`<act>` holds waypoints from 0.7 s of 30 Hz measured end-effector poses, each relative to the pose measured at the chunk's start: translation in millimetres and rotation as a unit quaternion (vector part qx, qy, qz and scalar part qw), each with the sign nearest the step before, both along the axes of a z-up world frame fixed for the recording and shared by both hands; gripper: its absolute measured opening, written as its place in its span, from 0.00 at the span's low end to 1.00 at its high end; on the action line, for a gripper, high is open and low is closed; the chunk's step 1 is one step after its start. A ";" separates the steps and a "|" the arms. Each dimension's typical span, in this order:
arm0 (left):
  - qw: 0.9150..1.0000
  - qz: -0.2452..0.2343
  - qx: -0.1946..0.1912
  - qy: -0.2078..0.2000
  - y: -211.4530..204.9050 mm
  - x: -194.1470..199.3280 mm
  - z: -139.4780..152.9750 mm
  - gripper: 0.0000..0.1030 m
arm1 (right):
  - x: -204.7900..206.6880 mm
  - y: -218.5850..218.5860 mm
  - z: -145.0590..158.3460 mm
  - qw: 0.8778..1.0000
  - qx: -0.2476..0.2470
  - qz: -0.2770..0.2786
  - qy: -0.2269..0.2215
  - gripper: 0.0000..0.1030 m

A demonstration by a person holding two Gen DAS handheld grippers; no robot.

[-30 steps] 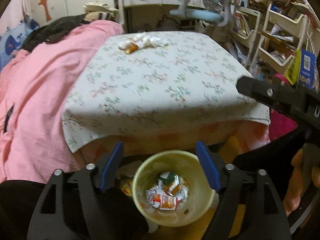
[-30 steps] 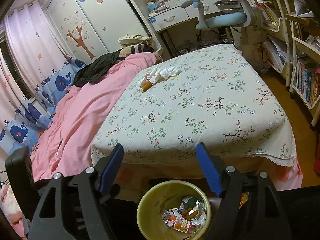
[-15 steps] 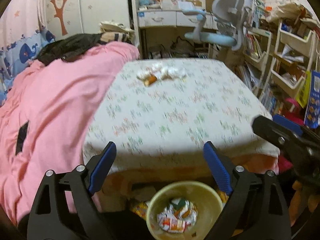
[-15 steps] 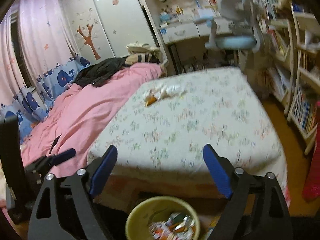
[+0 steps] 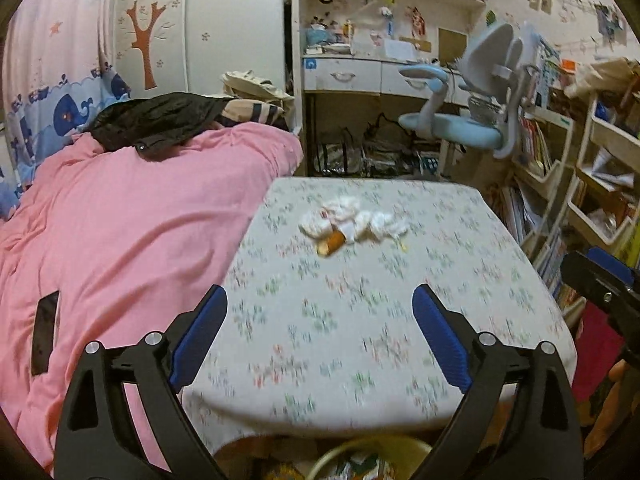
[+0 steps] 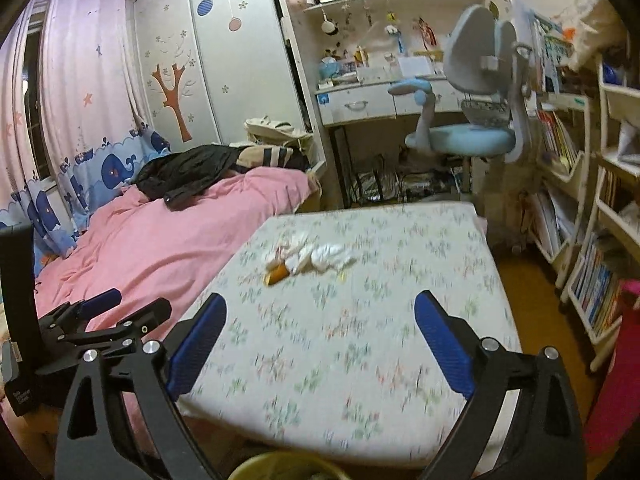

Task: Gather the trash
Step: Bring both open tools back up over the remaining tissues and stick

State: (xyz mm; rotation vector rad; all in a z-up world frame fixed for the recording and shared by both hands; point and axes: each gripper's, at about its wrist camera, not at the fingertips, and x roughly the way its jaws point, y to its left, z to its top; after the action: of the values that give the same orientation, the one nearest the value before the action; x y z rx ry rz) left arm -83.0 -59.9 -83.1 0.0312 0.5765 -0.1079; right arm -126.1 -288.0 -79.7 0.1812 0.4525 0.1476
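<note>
Now both tongs have just been opening and stand wide apart, nothing between them. Left tongs and right tongs hover above the table's near edge, floral cloth bare ahead. Crumpled trash lies well beyond, mid-table. Bin sits below the edge.

Both views are taken from the near edge of the flowered bench, aimed across it and slightly downward; left view is set lower, left of right; desk chair is shared.
</note>
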 end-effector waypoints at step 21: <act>0.998 0.056 -0.014 0.005 13.6 96.4 -24.2 0.93 | 70.1 5.4 -16.3 1.000 -0.018 0.000 0.020 0.93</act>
State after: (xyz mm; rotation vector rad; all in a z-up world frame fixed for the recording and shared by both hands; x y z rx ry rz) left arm 13.4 -46.3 -107.3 -0.0289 0.5854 -0.0078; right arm -56.1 -282.6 -96.0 0.1499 0.4941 0.1363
